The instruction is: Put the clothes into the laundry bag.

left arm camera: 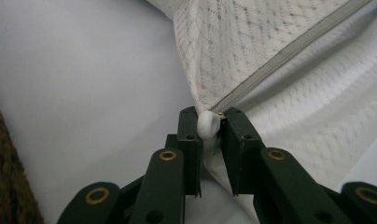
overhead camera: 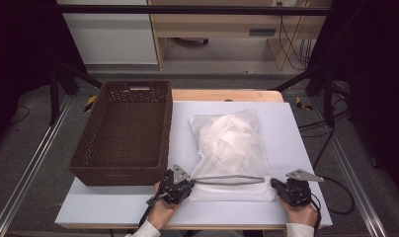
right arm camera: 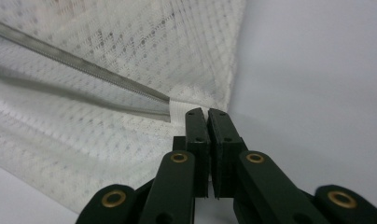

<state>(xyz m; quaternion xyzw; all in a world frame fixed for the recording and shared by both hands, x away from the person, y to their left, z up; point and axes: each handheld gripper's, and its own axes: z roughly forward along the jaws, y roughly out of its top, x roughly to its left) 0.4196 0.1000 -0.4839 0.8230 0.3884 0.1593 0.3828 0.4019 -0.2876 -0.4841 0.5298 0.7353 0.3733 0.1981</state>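
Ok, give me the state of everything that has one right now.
Mesh bag: flat on the table, stuffed with white cloth.
Zipper: closed, pulled straight.
Left gripper: shut on the bag's zipper-end corner.
Right gripper: shut on the opposite corner.
Basket: upright, empty.

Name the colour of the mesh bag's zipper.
Grey zipper, clearest in the left gripper view.

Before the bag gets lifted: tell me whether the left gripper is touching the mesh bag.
Touching. In the left gripper view, the left gripper has its jaws pinched on a bunched white corner of the mesh bag, beside the zipper end.
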